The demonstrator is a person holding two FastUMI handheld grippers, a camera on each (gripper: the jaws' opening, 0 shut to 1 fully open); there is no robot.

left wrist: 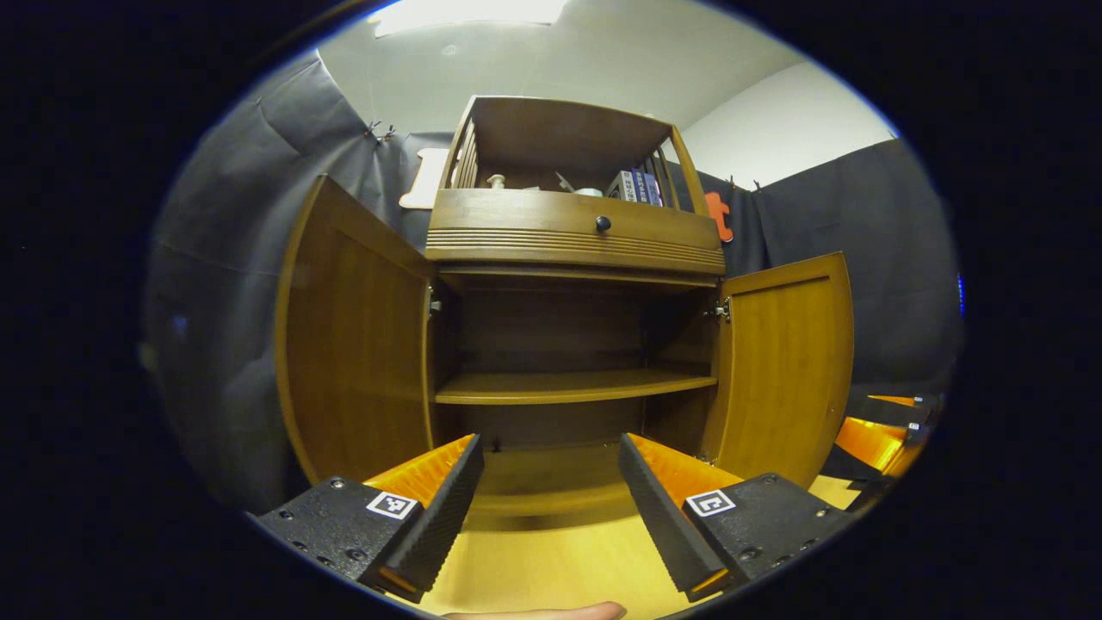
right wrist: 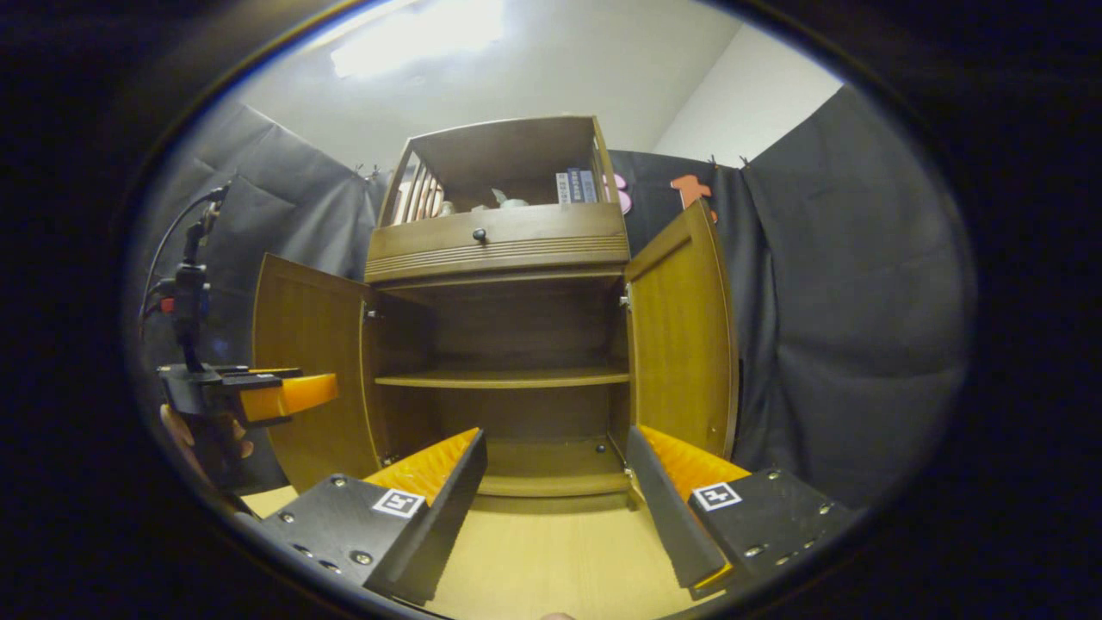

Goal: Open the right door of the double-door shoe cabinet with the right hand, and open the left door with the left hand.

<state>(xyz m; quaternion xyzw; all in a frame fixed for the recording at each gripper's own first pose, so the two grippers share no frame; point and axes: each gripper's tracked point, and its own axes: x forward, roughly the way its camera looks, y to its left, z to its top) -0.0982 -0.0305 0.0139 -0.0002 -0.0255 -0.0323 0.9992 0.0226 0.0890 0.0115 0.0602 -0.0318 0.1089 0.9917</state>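
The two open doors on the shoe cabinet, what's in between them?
Between the left door and right door lies the cabinet's open inside, with one bare shelf across it, seen in the left gripper view.

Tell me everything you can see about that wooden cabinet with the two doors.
The brown wooden shoe cabinet stands upright on a pale wooden surface against the dark cloth wall. Both doors are swung wide open: the left door and the right door, hung on small metal hinges. Inside sits one bare shelf. Above is a ribbed drawer with a dark round knob, topped by an open slatted compartment holding books and small items. Neither gripper touches it.
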